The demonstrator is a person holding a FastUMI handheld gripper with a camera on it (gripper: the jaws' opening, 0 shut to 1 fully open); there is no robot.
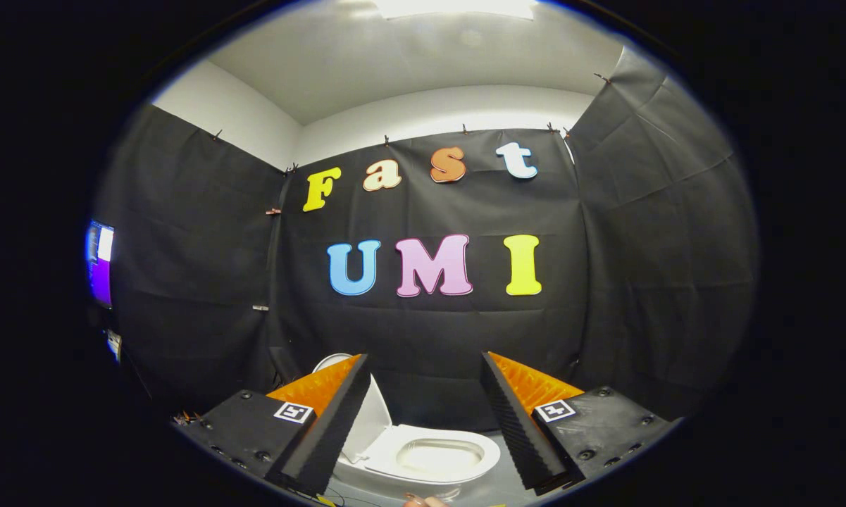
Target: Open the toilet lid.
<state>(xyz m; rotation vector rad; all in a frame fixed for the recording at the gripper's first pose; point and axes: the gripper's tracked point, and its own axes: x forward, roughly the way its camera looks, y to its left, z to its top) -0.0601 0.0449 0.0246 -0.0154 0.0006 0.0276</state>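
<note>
Toilet lid (366,415) was seen already raised, standing close to upright at the back of the toilet bowl (423,486) and leaning toward the black cloth wall (430,331). It was partly hidden behind the gripper's left finger (324,429). Toilet seat (433,458) was seen down, lying flat on the rim, with the oval opening exposed. Toilet sat low between the two fingers and just beyond them, down toward the floor.

Gripper (424,366) was held spread wide, released, with nothing between the fingers and neither finger touching the lid or seat. Fingers were pointed mostly at the wall, above the toilet and apart from it.

Task was judged as essentially done: lid was off the seat and up, bowl was accessible. Whether the lid was resting against a tank or the wall could not be told, since its back edge was hidden. Nothing further was judged as left, apart from possibly confirming the lid stayed put.

A small part of something, possibly a fingertip (426,501), was glimpsed at the bottom below the bowl; too little was visible to be sure. A lit screen (100,262) was noted off to the left on the booth wall.
</note>
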